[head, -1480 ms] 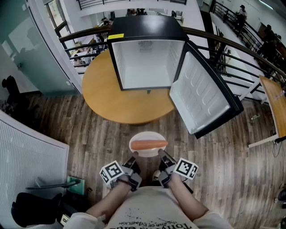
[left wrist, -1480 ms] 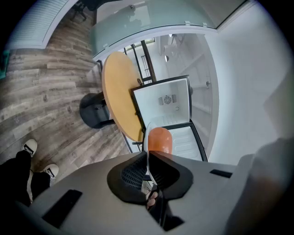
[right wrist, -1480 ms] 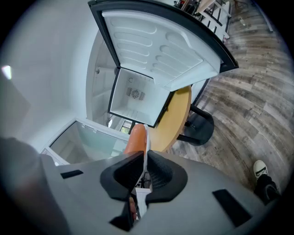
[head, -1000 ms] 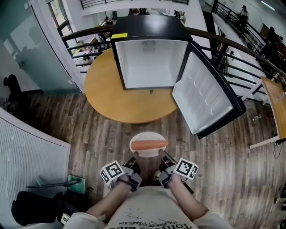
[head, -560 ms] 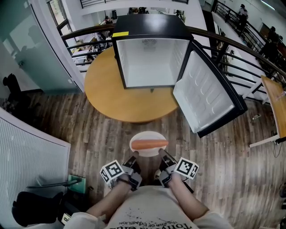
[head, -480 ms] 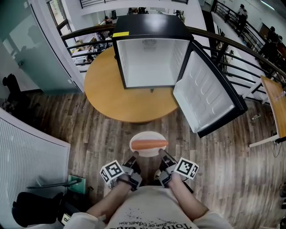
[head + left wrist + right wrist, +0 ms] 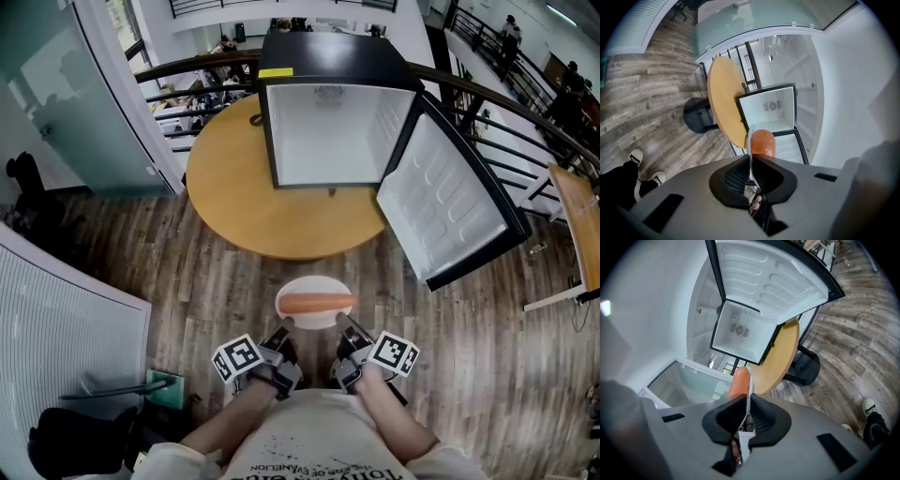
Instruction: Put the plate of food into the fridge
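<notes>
round wooden table [image 7: 234, 206] stands on wood-plank floor [image 7: 141, 258]. curved dark railing [image 7: 187, 66] runs behind it. glass partition [image 7: 47, 94] at left.

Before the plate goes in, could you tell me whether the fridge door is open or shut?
Open: the fridge door stands swung aside, exposing the fridge's white interior.

Fridge [image 7: 337, 131] on table [image 7: 244, 202], plate [image 7: 314, 305] nearer.

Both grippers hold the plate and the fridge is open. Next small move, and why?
Probably carry the plate level toward the fridge: its door is open, the plate hangs over floor short of the table, and left gripper and right gripper both clamp its near rim.
</notes>
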Available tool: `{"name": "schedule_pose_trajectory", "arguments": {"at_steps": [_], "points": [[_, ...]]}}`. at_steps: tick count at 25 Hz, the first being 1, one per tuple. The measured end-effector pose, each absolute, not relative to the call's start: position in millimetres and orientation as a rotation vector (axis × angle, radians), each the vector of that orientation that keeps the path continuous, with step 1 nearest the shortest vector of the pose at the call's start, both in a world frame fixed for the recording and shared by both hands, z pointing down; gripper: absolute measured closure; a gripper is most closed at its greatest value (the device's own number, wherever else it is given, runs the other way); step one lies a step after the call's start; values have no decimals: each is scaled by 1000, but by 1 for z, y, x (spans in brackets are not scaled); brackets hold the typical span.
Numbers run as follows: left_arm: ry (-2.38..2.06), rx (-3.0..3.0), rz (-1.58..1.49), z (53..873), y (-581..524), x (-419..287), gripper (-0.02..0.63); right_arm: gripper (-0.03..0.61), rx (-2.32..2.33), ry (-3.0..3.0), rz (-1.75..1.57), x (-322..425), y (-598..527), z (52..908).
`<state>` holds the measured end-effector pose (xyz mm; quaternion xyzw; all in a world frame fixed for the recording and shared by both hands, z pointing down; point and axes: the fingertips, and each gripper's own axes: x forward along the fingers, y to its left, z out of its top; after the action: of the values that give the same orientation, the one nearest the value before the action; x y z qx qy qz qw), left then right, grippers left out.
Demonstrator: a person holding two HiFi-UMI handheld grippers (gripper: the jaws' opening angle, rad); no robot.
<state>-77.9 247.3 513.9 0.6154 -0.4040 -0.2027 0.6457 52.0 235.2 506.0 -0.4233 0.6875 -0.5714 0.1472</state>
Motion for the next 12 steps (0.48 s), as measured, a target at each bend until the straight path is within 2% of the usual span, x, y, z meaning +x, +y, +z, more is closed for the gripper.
{"name": "schedule_pose_trajectory", "arguments": {"at_steps": [12], "points": [[-869, 1412, -458, 514, 234, -108, 581, 535, -1257, 1964, -1610, 23, 228, 505]]}}
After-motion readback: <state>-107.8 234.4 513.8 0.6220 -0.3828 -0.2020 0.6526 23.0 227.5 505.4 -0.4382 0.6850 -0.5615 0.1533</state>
